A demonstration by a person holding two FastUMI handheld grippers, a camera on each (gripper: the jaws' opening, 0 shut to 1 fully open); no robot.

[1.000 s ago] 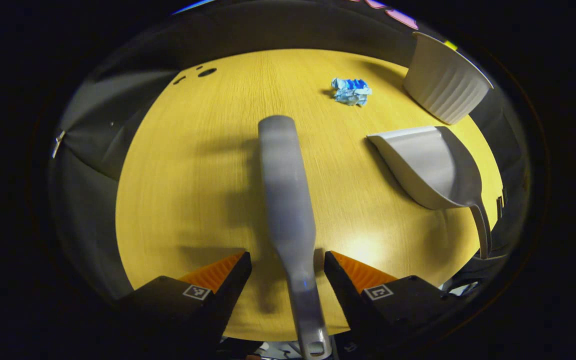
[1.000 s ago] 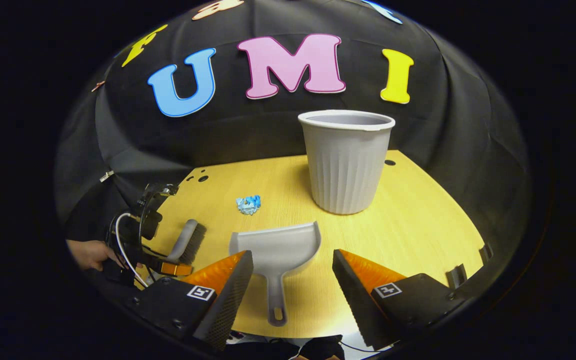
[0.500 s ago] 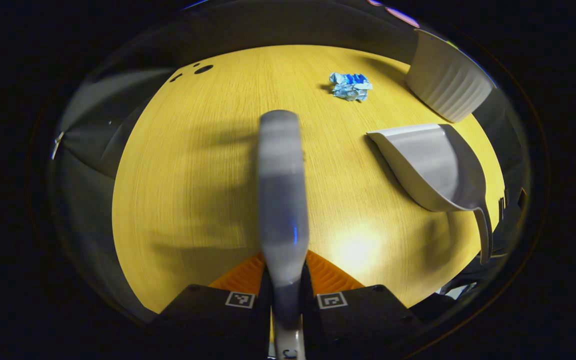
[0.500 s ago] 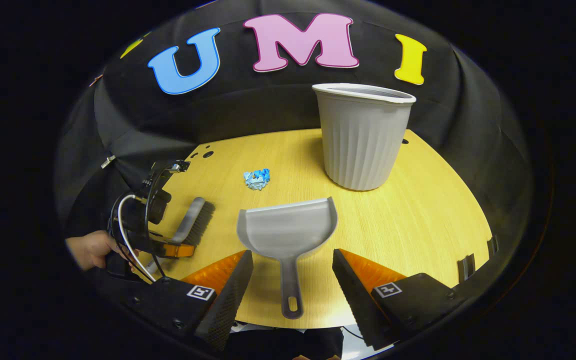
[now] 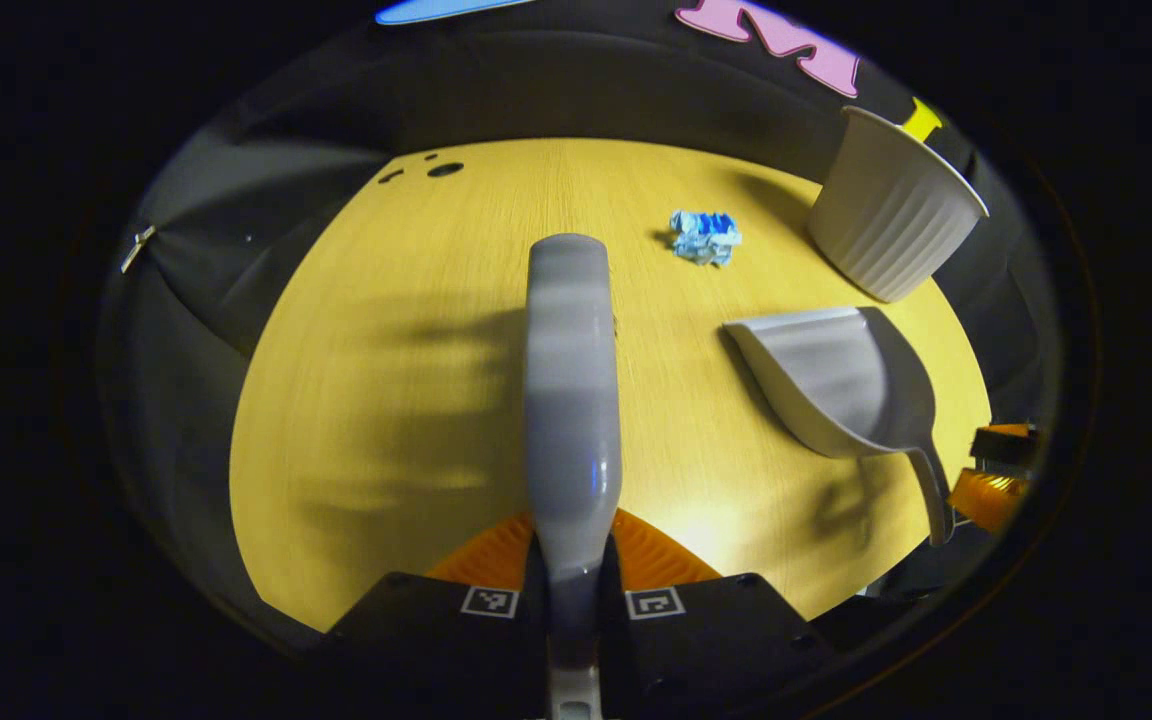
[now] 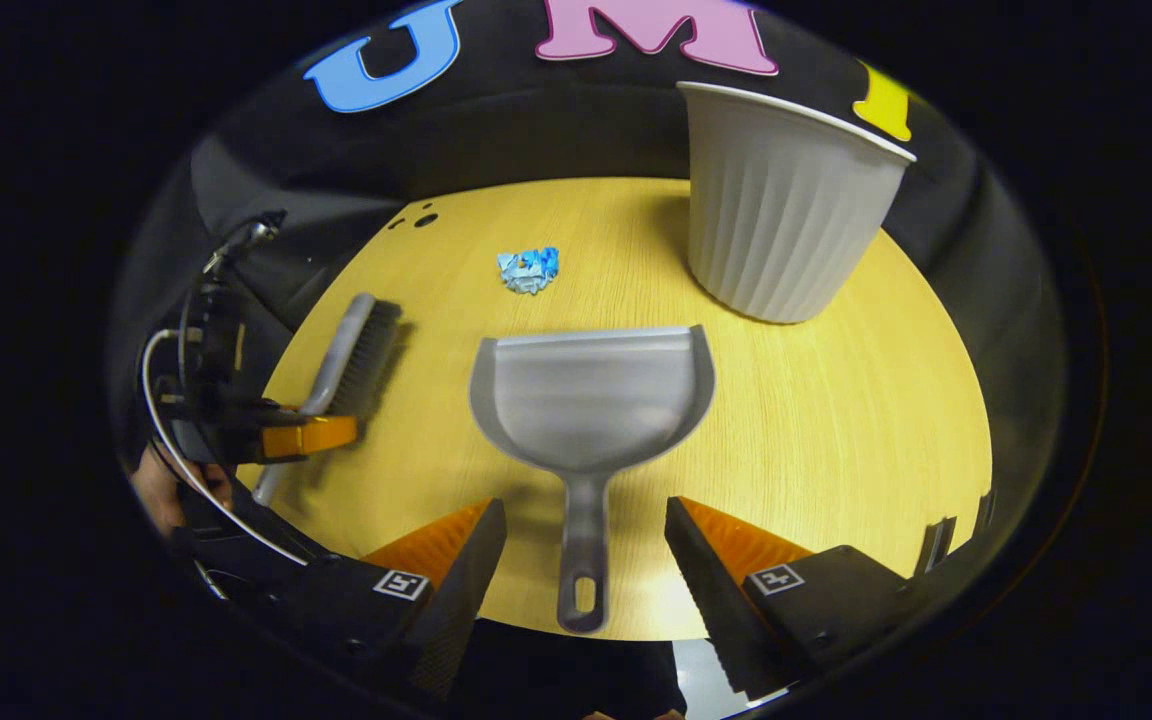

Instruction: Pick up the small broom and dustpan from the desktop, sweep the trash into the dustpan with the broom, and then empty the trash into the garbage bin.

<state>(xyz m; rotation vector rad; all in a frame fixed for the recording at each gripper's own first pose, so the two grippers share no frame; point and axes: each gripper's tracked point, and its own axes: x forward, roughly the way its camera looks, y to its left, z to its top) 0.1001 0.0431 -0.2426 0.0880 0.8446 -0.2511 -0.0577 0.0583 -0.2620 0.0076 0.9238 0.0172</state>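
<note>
My left gripper (image 5: 573,560) is shut on the handle of the small grey broom (image 5: 568,390), which points away over the yellow desktop (image 5: 406,350). The right gripper view shows that same left gripper (image 6: 286,435) gripping the broom (image 6: 351,350) at the far left. A grey dustpan (image 6: 591,405) lies flat in the middle, its handle reaching toward my right gripper (image 6: 586,560), which stands open on either side of the handle without touching it. Crumpled blue trash (image 6: 528,269) lies beyond the pan. The dustpan (image 5: 841,380) and trash (image 5: 704,236) sit to the broom's right.
A ribbed white garbage bin (image 6: 781,215) stands upright at the desk's back right, also the bin (image 5: 891,215) in the left gripper view. A hand (image 6: 161,490) holds the left gripper. Small holes (image 6: 418,218) mark the desk's far left corner.
My left gripper closed on the broom handle and lifted slightly. My right gripper moved forward and tilted down, so the dustpan handle now lies between its open fingers.
</note>
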